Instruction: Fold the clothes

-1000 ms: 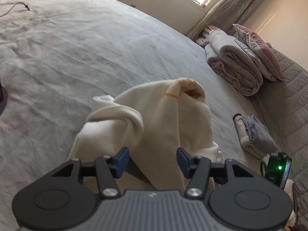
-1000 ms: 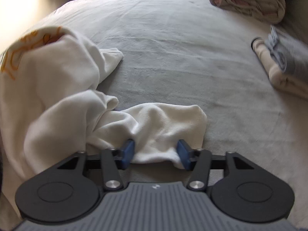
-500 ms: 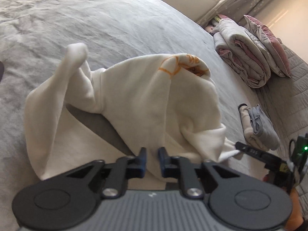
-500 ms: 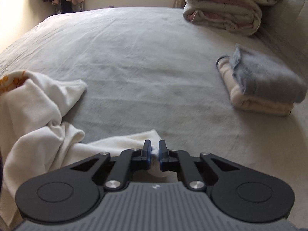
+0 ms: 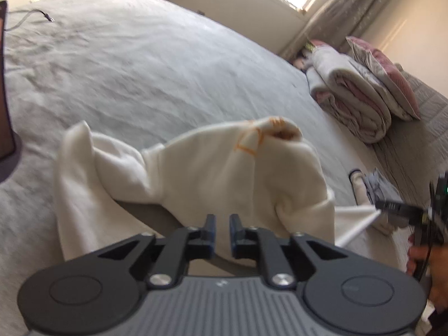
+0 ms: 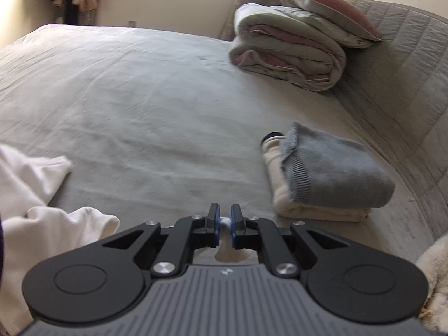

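- Left wrist view: a cream garment (image 5: 212, 173) lies bunched and unfolded on the bed (image 5: 140, 70), so folding has barely begun. The left gripper (image 5: 222, 233) stands narrow with its jaws opening; cloth sits behind the gap, and I cannot tell whether any is pinched.
- Right wrist view: a grey sweater (image 6: 336, 173) already lies folded on a cream piece. The right gripper (image 6: 224, 228) is clamped on a bit of the cream garment's edge.

Two close wrist views angled down over the bed (image 5: 140, 64), both sharing the folded quilt (image 6: 288, 53).
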